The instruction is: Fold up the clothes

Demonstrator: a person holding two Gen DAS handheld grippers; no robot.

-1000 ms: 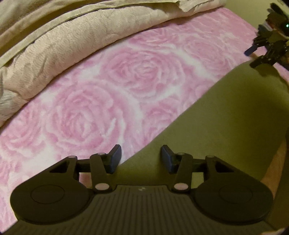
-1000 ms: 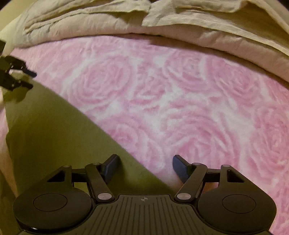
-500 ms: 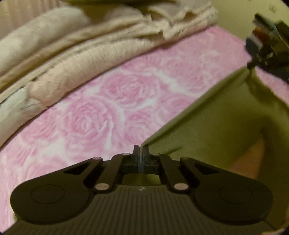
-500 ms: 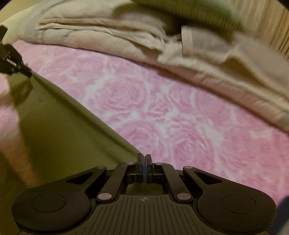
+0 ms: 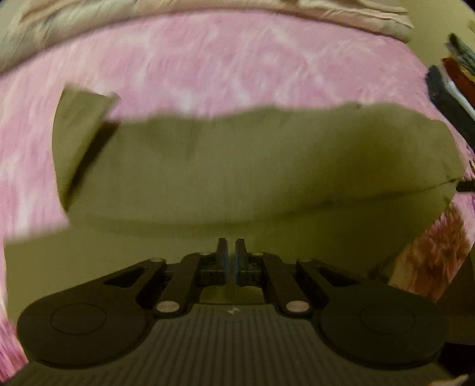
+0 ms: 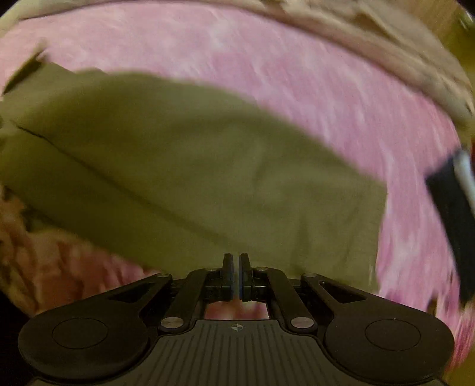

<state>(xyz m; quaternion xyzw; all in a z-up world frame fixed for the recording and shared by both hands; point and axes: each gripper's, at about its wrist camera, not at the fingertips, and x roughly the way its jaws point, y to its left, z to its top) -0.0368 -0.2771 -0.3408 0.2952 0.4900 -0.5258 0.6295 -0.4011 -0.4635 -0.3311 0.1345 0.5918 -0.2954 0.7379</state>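
An olive green garment (image 5: 252,166) lies spread on the pink rose-patterned bedspread (image 5: 237,59), with a short sleeve (image 5: 80,118) sticking out at the left. It also shows in the right wrist view (image 6: 193,166). My left gripper (image 5: 231,252) is shut on the garment's near edge. My right gripper (image 6: 236,267) is shut on the garment's near edge too. Both views are blurred by motion.
A beige duvet (image 5: 341,14) is bunched along the far side of the bed, also in the right wrist view (image 6: 386,53). A stack of dark folded clothes (image 5: 451,89) sits at the right edge. The pink bedspread (image 6: 297,74) lies beyond the garment.
Both grippers shut on the garment's edge, then carried it back toward me. The garment now lies spread wide in front of both cameras.
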